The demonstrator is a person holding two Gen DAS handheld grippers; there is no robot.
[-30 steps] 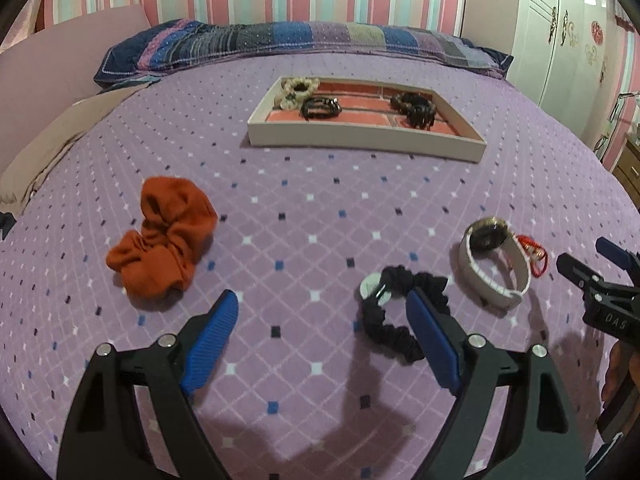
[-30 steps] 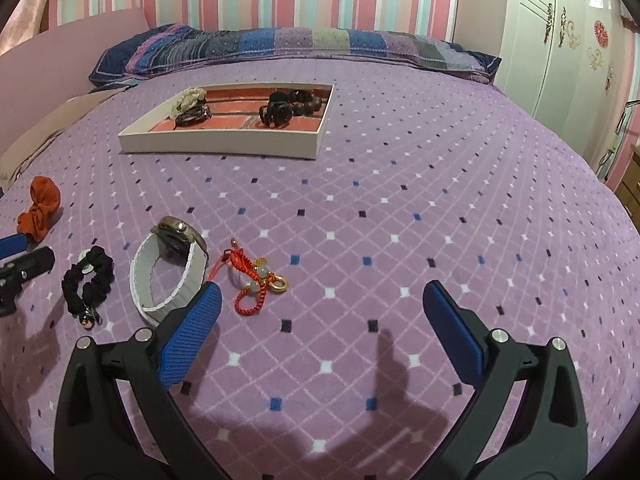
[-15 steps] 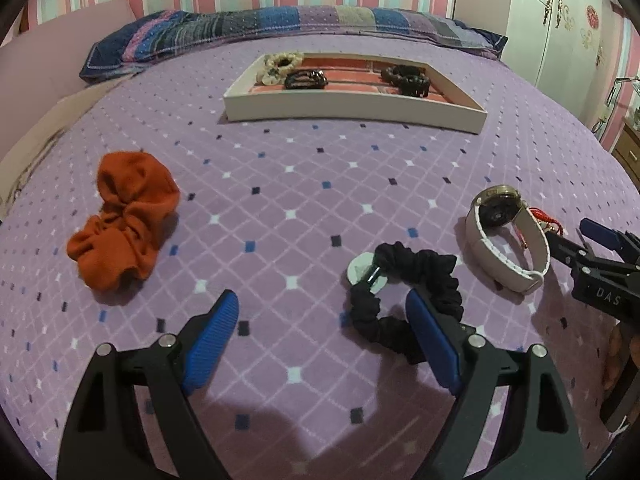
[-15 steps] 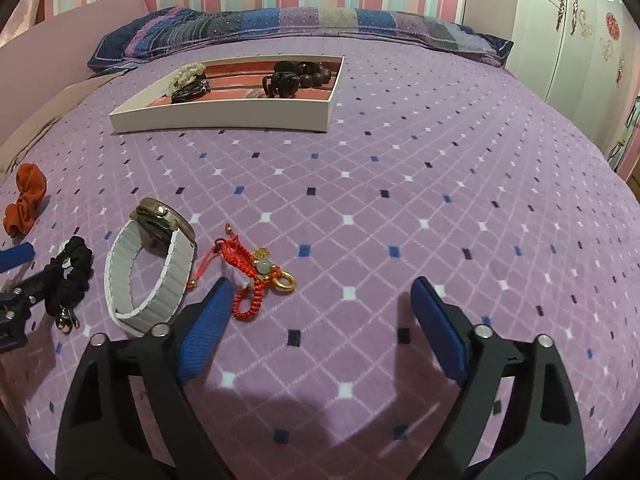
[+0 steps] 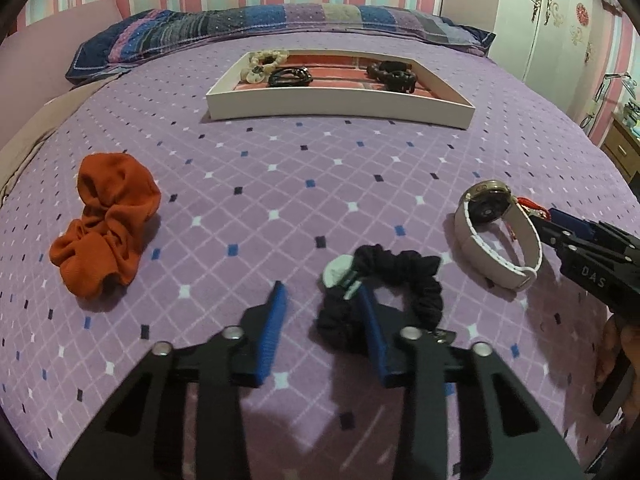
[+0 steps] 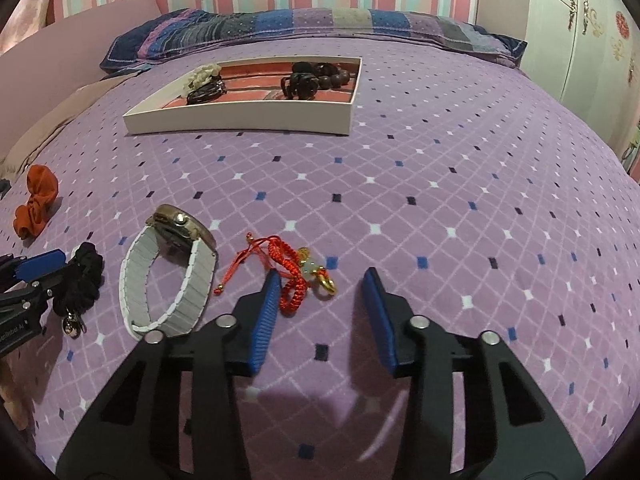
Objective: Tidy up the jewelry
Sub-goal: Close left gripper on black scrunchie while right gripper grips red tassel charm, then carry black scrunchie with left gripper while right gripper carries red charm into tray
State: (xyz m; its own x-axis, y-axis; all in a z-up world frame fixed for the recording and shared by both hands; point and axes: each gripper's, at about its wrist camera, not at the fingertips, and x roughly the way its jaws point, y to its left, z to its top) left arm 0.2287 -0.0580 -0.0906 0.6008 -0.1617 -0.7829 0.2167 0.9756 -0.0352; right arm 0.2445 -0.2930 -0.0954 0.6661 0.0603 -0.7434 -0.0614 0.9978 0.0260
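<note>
1. While the black scrunchie (image 5: 394, 280) is lying on the bedspread (image 5: 320, 184), the left gripper (image 5: 322, 320) is being held apart, one finger inside its loop.
2. Its near side should be pinched squarely.
3. The right gripper (image 6: 320, 300) is being held apart beside the red cord bracelet (image 6: 288, 276).

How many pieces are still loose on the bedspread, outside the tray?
4: orange scrunchie far left, black scrunchie at the left gripper, white-strap watch beside it, red cord bracelet at the right gripper.

On the bed lie two scrunchies (image 5: 108, 224) (image 5: 394, 280), one watch (image 6: 170, 276), one red cord bracelet (image 6: 290, 276) and one tray (image 6: 240, 120).
</note>
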